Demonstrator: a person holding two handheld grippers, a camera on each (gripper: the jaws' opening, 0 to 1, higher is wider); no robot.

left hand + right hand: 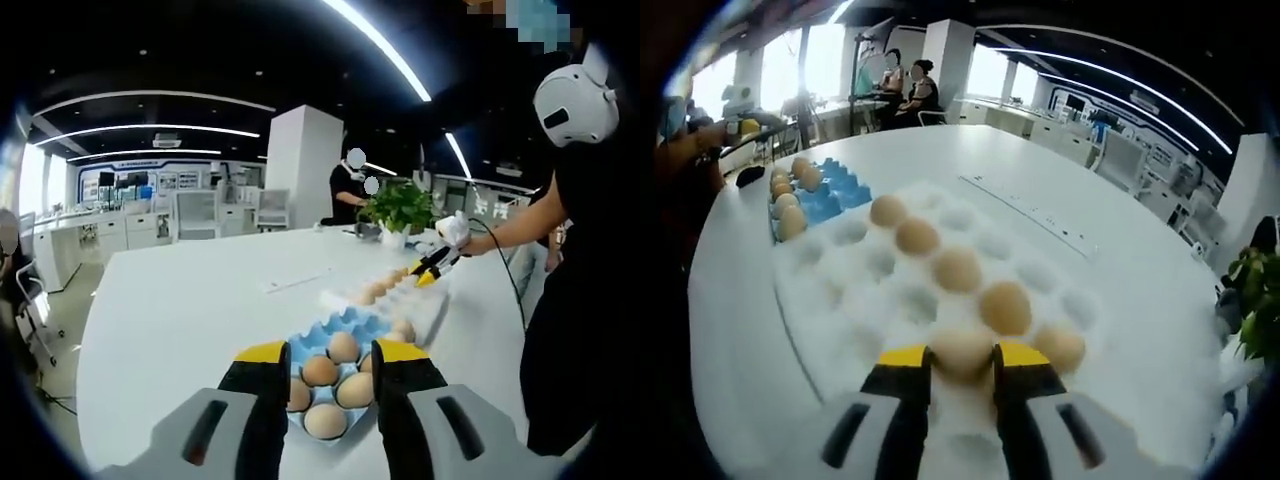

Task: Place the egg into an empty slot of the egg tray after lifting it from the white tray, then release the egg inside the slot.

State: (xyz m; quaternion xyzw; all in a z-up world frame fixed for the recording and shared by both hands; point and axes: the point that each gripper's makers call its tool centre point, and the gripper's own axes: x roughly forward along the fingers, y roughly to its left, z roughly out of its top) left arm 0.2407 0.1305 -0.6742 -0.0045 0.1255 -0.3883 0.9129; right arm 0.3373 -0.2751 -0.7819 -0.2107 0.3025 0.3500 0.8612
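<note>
Right tool: jaws closed on an egg at lower centre of the right gripper view, over the near rim of the white tray.
Left tool: released, jaws parted and holding nothing, at lower centre of the left gripper view, above the near end of the blue egg tray.
White tray: spans the middle of the right gripper view; a diagonal row of eggs runs from upper left toward lower right; the slots on either side of the row are empty.
Blue egg tray: upper left of the right gripper view, just beyond the white tray's far corner; eggs along its left side, empty slots on its right.
Surface: white, bare to the left of both trays in the left gripper view; rounded edge at the left of that frame.
Surface, far side: bare beyond the white tray in the right gripper view, save a thin strip at upper centre.
Person: stands at the surface's right edge in the left gripper view.
</note>
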